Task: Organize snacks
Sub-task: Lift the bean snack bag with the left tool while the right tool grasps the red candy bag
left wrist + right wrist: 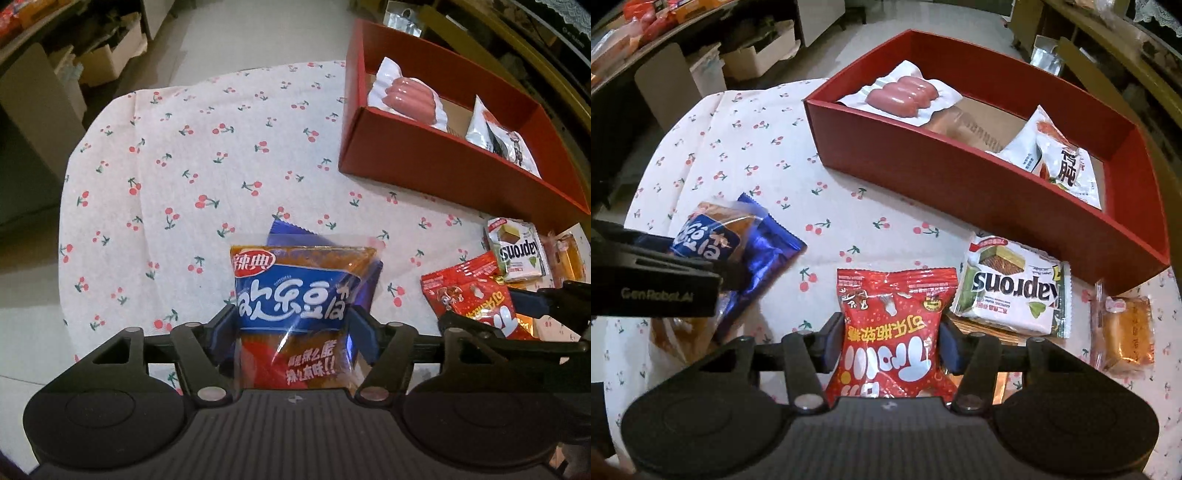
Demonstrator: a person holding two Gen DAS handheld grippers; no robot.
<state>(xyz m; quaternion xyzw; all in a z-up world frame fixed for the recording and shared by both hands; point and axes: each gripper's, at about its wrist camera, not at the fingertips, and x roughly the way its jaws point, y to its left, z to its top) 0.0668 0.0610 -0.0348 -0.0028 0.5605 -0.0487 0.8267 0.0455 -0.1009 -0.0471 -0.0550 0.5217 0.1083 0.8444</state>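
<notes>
Covering the surface (849, 206), a white cloth printed with cherries carries everything else. Red box (960, 192): set at the far right, open-topped, with a sausage pack (905, 96) in its left end and a white snack pouch (1060, 162) toward its right. Green wafer pack (1012, 295): flat on the cloth just in front of the box, beside a small wrapped cake (1126, 332). Left claw (291, 328): pointing steeply down, its blue pads flanking an orange-and-blue snack bag (299, 295) that lies over a blue wrapper (295, 232); whether the pads press on it cannot be told. Right claw (892, 343): its pads flanking a red candy bag (894, 325) near the front edge; contact likewise cannot be told.
</notes>
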